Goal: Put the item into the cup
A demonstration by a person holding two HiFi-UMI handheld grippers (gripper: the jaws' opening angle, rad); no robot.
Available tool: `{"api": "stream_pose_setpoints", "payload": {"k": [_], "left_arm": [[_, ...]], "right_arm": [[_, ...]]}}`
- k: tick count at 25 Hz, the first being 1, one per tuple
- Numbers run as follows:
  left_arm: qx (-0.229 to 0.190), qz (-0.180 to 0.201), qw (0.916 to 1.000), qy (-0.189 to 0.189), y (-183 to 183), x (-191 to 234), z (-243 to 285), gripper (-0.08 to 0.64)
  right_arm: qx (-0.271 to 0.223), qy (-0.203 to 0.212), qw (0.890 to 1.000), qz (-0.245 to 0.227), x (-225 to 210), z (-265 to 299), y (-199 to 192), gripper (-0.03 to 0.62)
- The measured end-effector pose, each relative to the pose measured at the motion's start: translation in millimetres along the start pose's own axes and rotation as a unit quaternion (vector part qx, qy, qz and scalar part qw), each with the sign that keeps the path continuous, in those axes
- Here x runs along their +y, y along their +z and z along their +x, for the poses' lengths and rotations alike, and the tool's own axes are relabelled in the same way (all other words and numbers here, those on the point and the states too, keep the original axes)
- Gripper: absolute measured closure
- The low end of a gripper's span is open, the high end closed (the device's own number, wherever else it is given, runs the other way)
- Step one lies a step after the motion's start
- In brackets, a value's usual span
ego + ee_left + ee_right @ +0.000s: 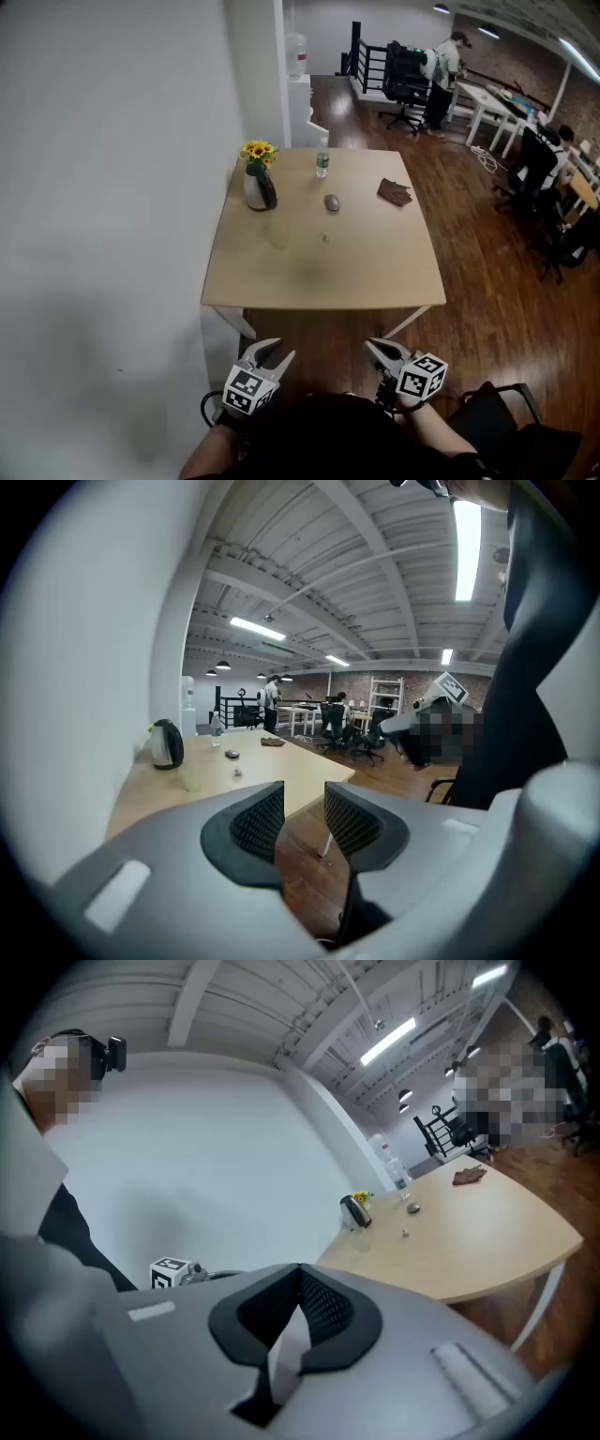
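Note:
A small pale item [325, 238] lies near the middle of the wooden table [375, 272], with a faint clear cup [275, 234] to its left. Both grippers hang below the table's near edge, close to the person's body and well away from these things. My left gripper [271, 355] stands open with nothing between its jaws; in the left gripper view the left gripper [305, 806] shows a clear gap, with the item [236, 773] far off. My right gripper [372, 346] is shut and empty; in the right gripper view the right gripper [300, 1277] has its pads together.
At the table's far left stands a kettle-like jug with sunflowers [259, 178]. A water bottle [322, 164], a grey oval object [332, 202] and a brown item [395, 192] lie along the far side. A white wall runs on the left. People and office chairs are at the back right.

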State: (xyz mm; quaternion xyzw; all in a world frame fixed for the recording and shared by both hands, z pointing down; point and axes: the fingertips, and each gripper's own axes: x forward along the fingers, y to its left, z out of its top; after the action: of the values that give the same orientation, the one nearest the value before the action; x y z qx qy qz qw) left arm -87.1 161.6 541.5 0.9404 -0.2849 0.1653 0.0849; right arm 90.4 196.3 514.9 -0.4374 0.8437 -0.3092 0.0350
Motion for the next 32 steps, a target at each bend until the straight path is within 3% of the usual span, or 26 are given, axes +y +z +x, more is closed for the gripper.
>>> {"api": "stream_pose_setpoints", "payload": {"k": [16,32], "left_arm": [[0.014,-0.008,0.9999,0.0,-2.4,45.2,33.4,0.414],[0.028,-0.029,0.9979,0.05,51.6,148.7,173.9,0.405]], "right_arm": [[0.004,0.004,1.0,0.0,-37.8,50.2,28.4,0.584],[0.043,0.057,0.997,-0.007,-165.4,160.6,127.1,0.584]]}}
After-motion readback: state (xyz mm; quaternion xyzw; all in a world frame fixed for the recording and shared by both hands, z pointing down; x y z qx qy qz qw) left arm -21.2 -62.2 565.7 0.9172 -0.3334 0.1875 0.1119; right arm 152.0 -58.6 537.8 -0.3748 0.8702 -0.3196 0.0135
